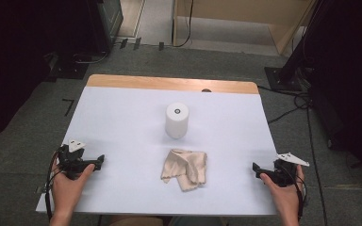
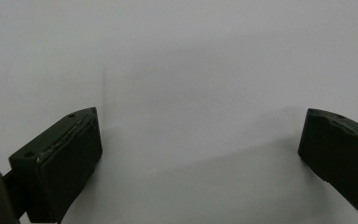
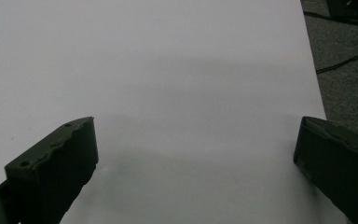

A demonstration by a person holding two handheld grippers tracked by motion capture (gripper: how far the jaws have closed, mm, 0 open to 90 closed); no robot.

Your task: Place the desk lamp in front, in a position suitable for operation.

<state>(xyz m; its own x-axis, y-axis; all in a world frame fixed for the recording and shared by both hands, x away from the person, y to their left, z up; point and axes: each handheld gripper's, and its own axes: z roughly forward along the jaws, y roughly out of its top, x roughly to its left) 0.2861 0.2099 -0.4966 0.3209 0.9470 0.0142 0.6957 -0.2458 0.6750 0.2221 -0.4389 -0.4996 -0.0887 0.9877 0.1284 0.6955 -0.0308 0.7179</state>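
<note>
Nearest the camera, the left tool (image 1: 100,161) is resting at the desk's (image 1: 122,117) left edge, jaws standing wide with nothing between them, likely parked clear of the work. Moving rightward, the beige cloth (image 1: 185,168) is lying crumpled at the near middle of the desk, folded loosely over itself with scalloped edges showing. Just behind it a white cylinder (image 1: 176,120) is standing upright. At the right edge, the right tool (image 1: 255,168) is waiting equally wide and empty, well apart from the cloth.
</note>
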